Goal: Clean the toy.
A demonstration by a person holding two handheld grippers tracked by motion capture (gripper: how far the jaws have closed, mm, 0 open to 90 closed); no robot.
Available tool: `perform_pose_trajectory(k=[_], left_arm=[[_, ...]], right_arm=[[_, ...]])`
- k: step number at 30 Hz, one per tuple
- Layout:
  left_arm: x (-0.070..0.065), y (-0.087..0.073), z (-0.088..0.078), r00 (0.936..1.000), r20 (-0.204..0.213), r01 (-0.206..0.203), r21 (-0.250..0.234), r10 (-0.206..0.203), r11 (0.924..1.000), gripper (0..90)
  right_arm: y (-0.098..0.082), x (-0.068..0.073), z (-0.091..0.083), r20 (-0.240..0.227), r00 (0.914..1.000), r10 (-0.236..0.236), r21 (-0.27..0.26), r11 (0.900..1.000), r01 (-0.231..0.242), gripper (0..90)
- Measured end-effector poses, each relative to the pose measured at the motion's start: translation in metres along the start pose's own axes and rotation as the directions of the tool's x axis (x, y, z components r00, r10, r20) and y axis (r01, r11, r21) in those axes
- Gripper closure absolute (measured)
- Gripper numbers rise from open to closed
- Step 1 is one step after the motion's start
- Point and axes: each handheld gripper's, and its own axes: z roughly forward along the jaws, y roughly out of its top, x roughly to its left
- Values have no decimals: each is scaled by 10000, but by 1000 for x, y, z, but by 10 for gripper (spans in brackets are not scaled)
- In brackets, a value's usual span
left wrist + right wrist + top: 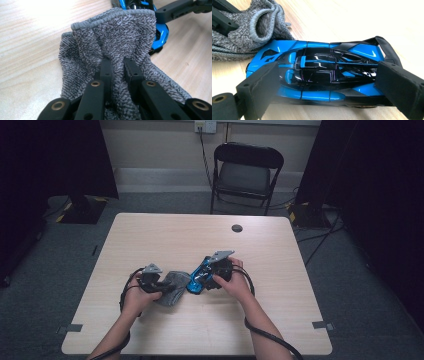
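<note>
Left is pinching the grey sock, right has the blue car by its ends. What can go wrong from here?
1. The left gripper pinches only a fold of the grey sock, so the opening may sag shut.
2. The right gripper clamps the glossy blue toy car at its ends; it could pivot or slip.
3. The car's rear wing may snag on the sock cuff.

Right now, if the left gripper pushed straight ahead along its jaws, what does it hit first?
The left gripper is shut on the grey sock, so the sock goes along. Beyond it, probably the blue toy car in the right gripper; depth unclear.
</note>
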Motion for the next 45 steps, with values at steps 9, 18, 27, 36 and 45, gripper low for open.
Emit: perform_pose_trajectory(k=[9,18,27,36,45], left_arm=[[-5,-5,-10,9996,233,-157,302,150,9994,794],[-8,-12,-25,9988,453,-214,331,199,9992,793],[-7,-9,-42,9989,440,-182,114,176,9998,792],[6,21,-55,9999,-82,-64,-792,57,9968,789],[18,45,-36,9991,-352,212,-1141,-254,9932,788]], right_arm=[[0,0,0,11,10000,-2,13,10000,2,53],[0,0,0,9,10000,4,45,10000,-4,53],[0,0,0,11,10000,0,43,10000,0,53],[0,0,0,1,10000,-5,18,10000,5,53],[0,0,0,16,10000,3,21,10000,-3,53]])
